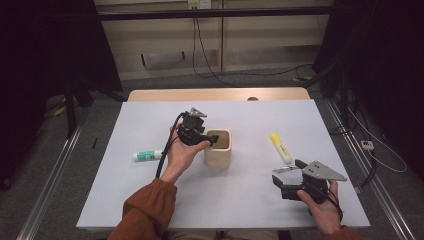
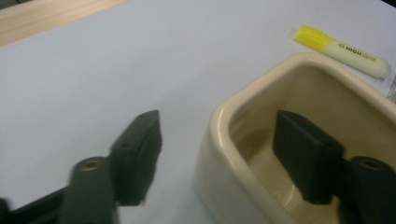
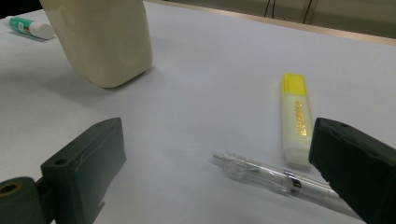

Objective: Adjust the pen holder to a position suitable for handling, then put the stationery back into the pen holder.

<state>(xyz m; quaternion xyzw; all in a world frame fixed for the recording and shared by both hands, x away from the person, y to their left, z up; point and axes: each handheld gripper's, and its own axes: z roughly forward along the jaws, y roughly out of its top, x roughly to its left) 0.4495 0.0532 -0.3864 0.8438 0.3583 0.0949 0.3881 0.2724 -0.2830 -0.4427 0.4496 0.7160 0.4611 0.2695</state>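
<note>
Right tool (image 1: 286,170), nearest the camera in the high view, sits at the near-right part of the bench (image 1: 150,200), held in the person's right hand (image 1: 320,202). Jaws: wide apart, nothing between them. Right gripper view: a clear pen (image 3: 275,179) lies on the bench just ahead of the jaws, pads not touching it. Yellow highlighter (image 3: 297,119) lies just beyond the pen, approx. at right angles to it; its near end meets or overlaps the pen, contact can't be confirmed. High view: highlighter (image 1: 280,147) is right of the cup, well apart from it.

Left tool (image 1: 212,141) is at bench centre, held in the left hand (image 1: 182,152), orange sleeve (image 1: 147,207) at the forearm. Jaws: open, straddling the near-left wall of the cream cup (image 1: 218,155). Left gripper view: one jaw is inside the cup (image 2: 224,140), the other outside over the bench; pads stand clear of the wall, no grip. Whether the cup holds anything can't be told; its inside shows as bare glazed wall and floor.

Cup posn.: upright on the bench, approx. centre, squarish w/ rounded corners. Right gripper view shows it (image 3: 105,37) beyond and to the left of the right tool.

Glue stick (image 1: 147,155), white w/ green label, lies flat left of the left hand, well apart from the cup; also seen far left in the right gripper view (image 3: 29,27).
</note>
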